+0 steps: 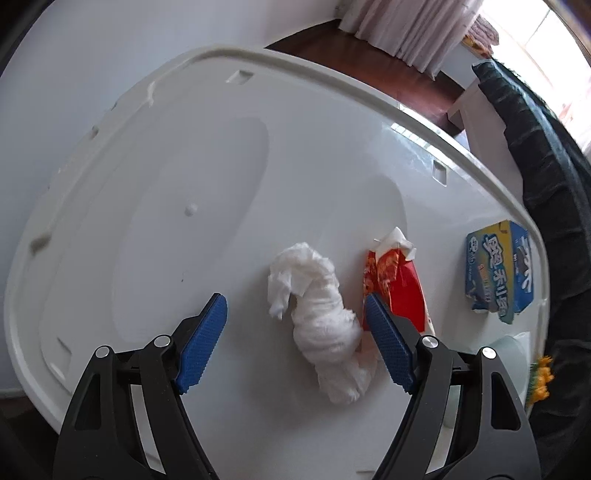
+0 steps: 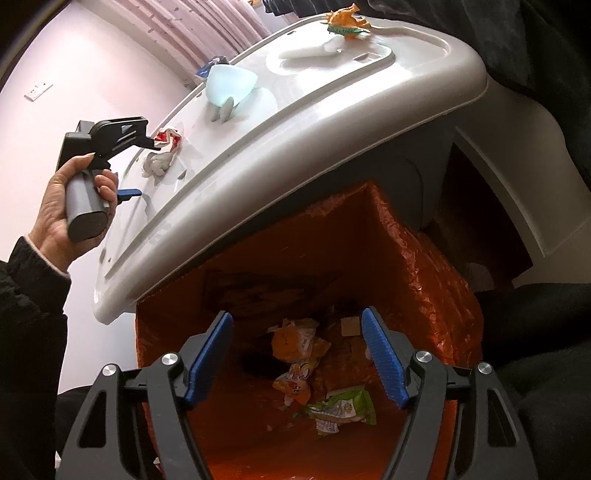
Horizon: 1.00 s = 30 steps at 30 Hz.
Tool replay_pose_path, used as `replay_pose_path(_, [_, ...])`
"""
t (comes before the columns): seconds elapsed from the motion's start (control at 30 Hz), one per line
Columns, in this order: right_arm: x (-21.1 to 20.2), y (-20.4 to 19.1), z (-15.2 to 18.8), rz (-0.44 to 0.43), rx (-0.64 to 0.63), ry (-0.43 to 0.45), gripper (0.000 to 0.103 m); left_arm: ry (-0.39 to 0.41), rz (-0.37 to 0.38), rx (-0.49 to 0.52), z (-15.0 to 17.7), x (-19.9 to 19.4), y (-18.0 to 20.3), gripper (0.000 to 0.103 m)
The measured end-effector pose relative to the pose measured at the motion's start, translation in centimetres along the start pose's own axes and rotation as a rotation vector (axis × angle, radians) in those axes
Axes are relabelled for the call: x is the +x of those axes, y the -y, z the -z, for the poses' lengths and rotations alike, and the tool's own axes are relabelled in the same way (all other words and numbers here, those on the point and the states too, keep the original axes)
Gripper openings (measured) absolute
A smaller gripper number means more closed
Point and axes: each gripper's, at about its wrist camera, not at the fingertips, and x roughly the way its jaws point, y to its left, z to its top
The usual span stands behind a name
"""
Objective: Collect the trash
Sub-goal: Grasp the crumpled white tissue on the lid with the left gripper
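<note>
A crumpled white tissue (image 1: 325,325) lies on the white plastic table (image 1: 221,155), between the blue pads of my left gripper (image 1: 295,301). That gripper is open and its pads stand clear of the tissue on both sides. A red snack wrapper (image 1: 402,288) lies just right of the tissue, behind the right pad. My right gripper (image 2: 297,314) hangs open and empty over an orange-lined bin (image 2: 424,266) below the table edge. Orange (image 2: 295,343) and green (image 2: 343,406) wrappers lie at the bin's bottom. The right wrist view also shows the left gripper (image 2: 144,168) in a hand (image 2: 55,206) over the tissue (image 2: 159,164).
A blue printed box (image 1: 498,273) lies near the table's right rim. A pale blue cup-like object (image 2: 229,86) and an orange-and-green toy (image 2: 347,20) sit further along the table (image 2: 332,122). Dark clothing fills the right side of both views.
</note>
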Motion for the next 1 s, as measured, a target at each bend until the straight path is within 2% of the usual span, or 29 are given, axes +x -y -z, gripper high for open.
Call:
replay_pose_path(0.1, [0.0, -0.1, 0.0, 0.001, -0.004, 0.000, 0.071, 0.013, -0.066, 0.052, 0.2, 0.0, 0.1, 0.075])
replay_pose_path(0.17, [0.0, -0.2, 0.1, 0.001, -0.004, 0.000, 0.071, 0.022, -0.073, 0.082, 0.5, -0.2, -0.3, 0.075])
replay_pose_path(0.33, [0.1, -0.1, 0.0, 0.005, 0.002, -0.003, 0.071, 0.004, -0.049, 0.124, 1.2, -0.8, -1.6, 0.073])
replay_pose_path(0.43, [0.1, 0.0, 0.0, 0.005, 0.005, -0.002, 0.072, -0.005, -0.035, 0.185, 1.8, -1.4, -2.5, 0.063])
replay_pose_path(0.57, [0.1, -0.1, 0.1, 0.000, 0.002, 0.000, 0.072, 0.016, -0.004, 0.286, 1.5, -1.4, -3.6, 0.064])
replay_pose_path(0.7, [0.0, -0.2, 0.1, 0.001, -0.006, 0.004, 0.072, 0.027, -0.021, 0.342, 0.4, -0.8, -3.4, 0.064])
replay_pose_path(0.87, [0.2, -0.1, 0.2, 0.003, 0.001, 0.001, 0.072, 0.086, -0.084, 0.393, 2.2, -0.9, -2.1, 0.058])
replay_pose_path(1.0, [0.2, -0.2, 0.1, -0.003, -0.004, -0.002, 0.072, 0.146, -0.082, 0.418, 3.7, -1.1, -2.0, 0.058])
